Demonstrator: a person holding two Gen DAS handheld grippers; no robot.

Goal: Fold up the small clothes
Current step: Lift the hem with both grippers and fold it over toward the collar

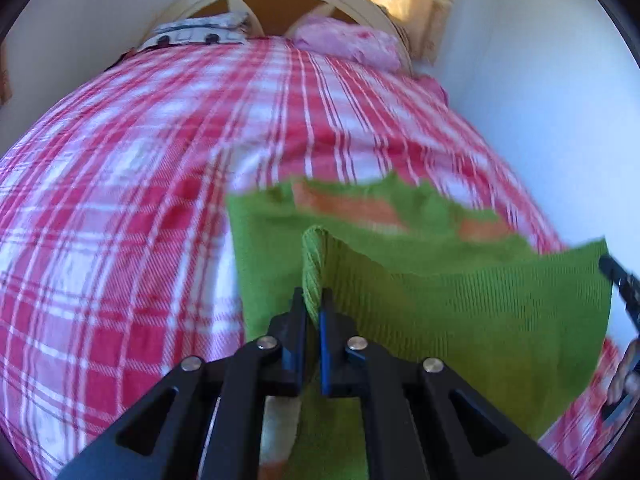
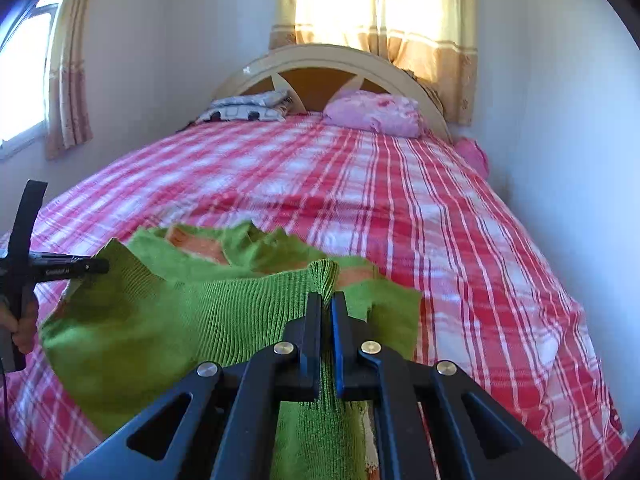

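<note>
We hold a green knitted garment [image 1: 460, 292] lifted above the near end of the bed [image 1: 120, 200], stretched between our two tools; its far part, with orange patches, lies crumpled on the red-and-white checked bedspread [image 2: 440, 220]. The left tool [image 1: 312, 300] is clamped on one bunched ribbed corner of the garment, the black fingers [image 1: 298, 320] pressed together with the knit squeezed between them and poking up past the tips; the right tool [image 2: 326, 304] is clamped the same way on the other corner, a ribbed fold standing up just beyond its tips. From the left wrist we see the cloth hang in a sagging span toward the right edge, where the other tool shows only in part; from the right wrist we see the left tool at the left edge with a hand [image 2: 22, 328] around its grip. At the far end of the bed a patterned pillow [image 2: 248, 108] and a pink pillow [image 2: 376, 114] lie against the curved headboard [image 2: 320, 56]; a curtained window [image 2: 384, 8] glows behind it.
</note>
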